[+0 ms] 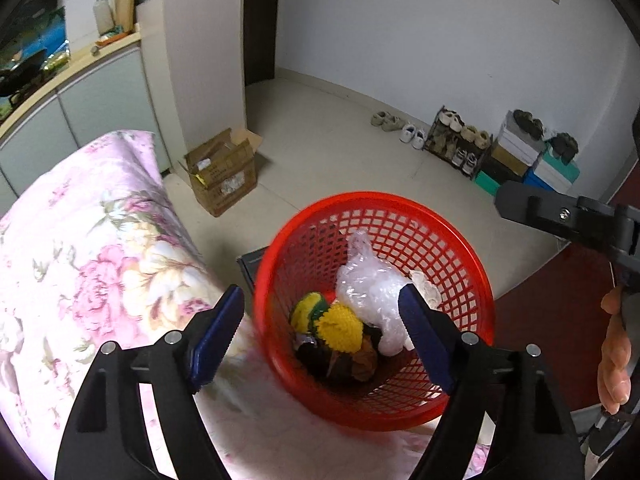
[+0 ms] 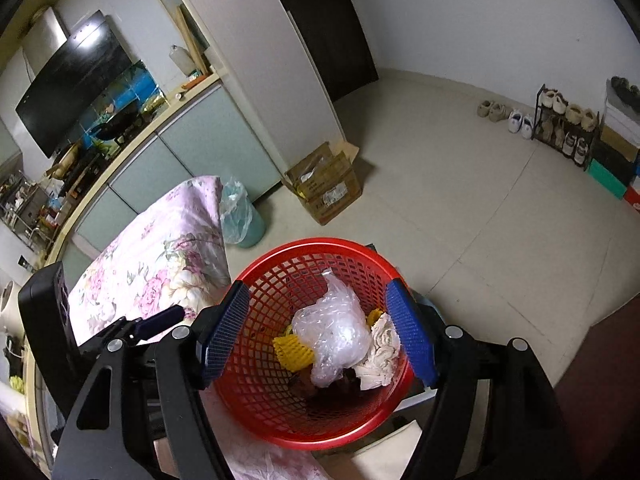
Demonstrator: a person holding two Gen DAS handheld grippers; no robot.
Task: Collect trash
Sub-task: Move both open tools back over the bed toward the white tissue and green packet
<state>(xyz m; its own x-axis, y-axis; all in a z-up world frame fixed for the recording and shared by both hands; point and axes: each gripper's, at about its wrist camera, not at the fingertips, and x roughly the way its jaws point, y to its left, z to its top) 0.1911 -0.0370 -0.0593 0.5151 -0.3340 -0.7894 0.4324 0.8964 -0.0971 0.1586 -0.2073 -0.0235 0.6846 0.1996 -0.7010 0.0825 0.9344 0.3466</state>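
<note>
A red mesh basket (image 1: 372,197) stands below both grippers. It holds a crumpled clear plastic bag (image 1: 368,284), yellow foam netting (image 1: 340,328), a white tissue wad (image 1: 426,288) and some dark scraps. My left gripper (image 1: 320,340) hangs open over the basket with nothing between its blue pads (image 1: 216,340). In the right wrist view, my right gripper (image 2: 318,334) is also open and empty above the basket (image 2: 312,242). Beneath it lie the plastic bag (image 2: 332,332), netting (image 2: 292,350) and tissue (image 2: 380,348).
A pink floral cloth (image 1: 80,260) covers the surface left of the basket. On the tiled floor are an open cardboard box (image 1: 224,172), a lined green bin (image 2: 240,216), and a shoe rack (image 1: 456,140) with shoeboxes by the far wall. A hand (image 1: 616,360) shows at right.
</note>
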